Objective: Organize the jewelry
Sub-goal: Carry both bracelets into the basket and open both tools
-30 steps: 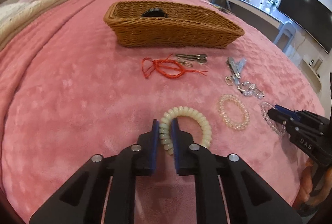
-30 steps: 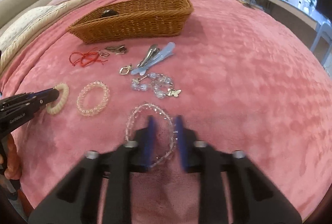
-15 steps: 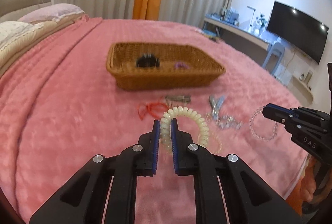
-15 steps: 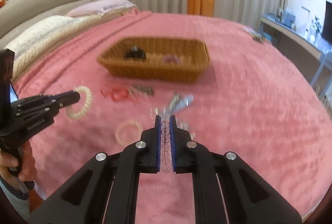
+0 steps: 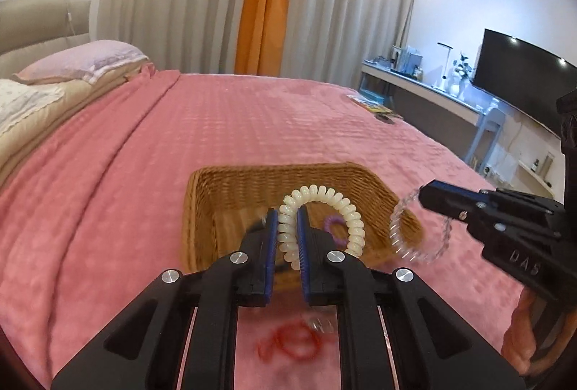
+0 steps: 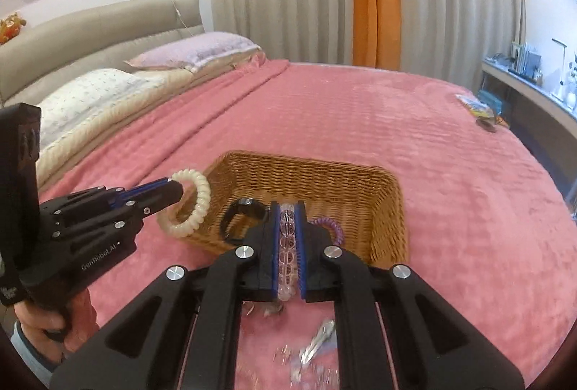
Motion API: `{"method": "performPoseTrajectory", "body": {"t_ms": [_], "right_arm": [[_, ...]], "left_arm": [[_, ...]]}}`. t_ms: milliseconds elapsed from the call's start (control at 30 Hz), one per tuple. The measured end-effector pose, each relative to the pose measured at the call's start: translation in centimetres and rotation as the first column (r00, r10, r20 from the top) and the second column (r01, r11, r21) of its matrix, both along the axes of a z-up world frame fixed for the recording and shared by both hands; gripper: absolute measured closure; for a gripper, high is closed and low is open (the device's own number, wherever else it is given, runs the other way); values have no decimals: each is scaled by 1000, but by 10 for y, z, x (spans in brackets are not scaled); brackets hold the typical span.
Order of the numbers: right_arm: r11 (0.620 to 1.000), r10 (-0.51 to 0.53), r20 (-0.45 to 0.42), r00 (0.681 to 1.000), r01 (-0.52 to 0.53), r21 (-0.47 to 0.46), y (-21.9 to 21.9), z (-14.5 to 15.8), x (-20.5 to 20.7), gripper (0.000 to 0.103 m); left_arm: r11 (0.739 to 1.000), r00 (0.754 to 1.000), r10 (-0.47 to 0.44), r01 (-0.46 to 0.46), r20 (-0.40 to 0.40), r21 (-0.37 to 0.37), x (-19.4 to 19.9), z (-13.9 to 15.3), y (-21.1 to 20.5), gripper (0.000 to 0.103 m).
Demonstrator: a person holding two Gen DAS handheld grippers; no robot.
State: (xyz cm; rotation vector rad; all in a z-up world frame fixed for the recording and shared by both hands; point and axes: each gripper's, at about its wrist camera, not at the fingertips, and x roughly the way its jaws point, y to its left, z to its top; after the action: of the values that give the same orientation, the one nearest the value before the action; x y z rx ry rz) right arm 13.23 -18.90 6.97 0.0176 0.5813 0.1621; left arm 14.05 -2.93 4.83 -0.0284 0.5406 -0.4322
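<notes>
Coil bracelet (image 5: 326, 206) clamped between left claw (image 5: 287, 231) pads.

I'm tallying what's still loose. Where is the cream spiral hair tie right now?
The cream spiral hair tie is pinched in the left hand-held gripper, off the bed, by the wicker basket's left end in the right wrist view.

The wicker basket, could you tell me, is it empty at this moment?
No, the basket already holds a black watch and a purple coil tie.

baskets: 1 (image 6: 360, 173) | coil bands: 2 (image 5: 346, 206) (image 6: 333, 226) | bead bracelets: 1 (image 5: 400, 238) | watches: 1 (image 6: 245, 206) | pillows: 2 (image 6: 194, 51) (image 6: 90, 90)
</notes>
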Motion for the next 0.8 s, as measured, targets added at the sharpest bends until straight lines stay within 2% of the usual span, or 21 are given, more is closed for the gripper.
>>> {"method": "performPoseTrajectory", "body": {"t_ms": [133, 300, 500, 633, 667, 700, 767, 800], "right_arm": [[999, 20, -53, 998, -18, 40, -3, -26, 43, 97], [998, -11, -127, 992, 19, 60, -14, -59, 79, 97], [992, -78, -189, 979, 94, 80, -38, -90, 91, 97], [988, -80, -205, 976, 104, 110, -46, -97, 90, 96], [987, -80, -207, 975, 105, 117, -48, -97, 90, 96], [987, -78, -205, 976, 105, 121, -49, -96, 88, 96], [987, -85, -194, 977, 109, 117, -49, -92, 85, 91], [986, -88, -191, 978, 113, 122, -50, -89, 83, 79]], "left_arm": [[1000, 1000, 10, -9, -18, 25, 26, -23, -11, 94], [999, 999, 11, -9, -52, 35, 45, -43, -11, 94], [998, 997, 7, -2, -77, 63, 54, -57, -16, 93], [996, 997, 2, 6, -83, 87, 54, -61, -20, 92], [996, 997, -1, 8, -80, 86, 53, -61, -20, 90], [997, 997, -5, 12, -75, 82, 51, -60, -19, 78], [998, 999, -1, 5, -50, 70, 47, -54, -15, 65], [998, 999, -2, 5, -42, 63, 44, -52, -13, 62]]}}
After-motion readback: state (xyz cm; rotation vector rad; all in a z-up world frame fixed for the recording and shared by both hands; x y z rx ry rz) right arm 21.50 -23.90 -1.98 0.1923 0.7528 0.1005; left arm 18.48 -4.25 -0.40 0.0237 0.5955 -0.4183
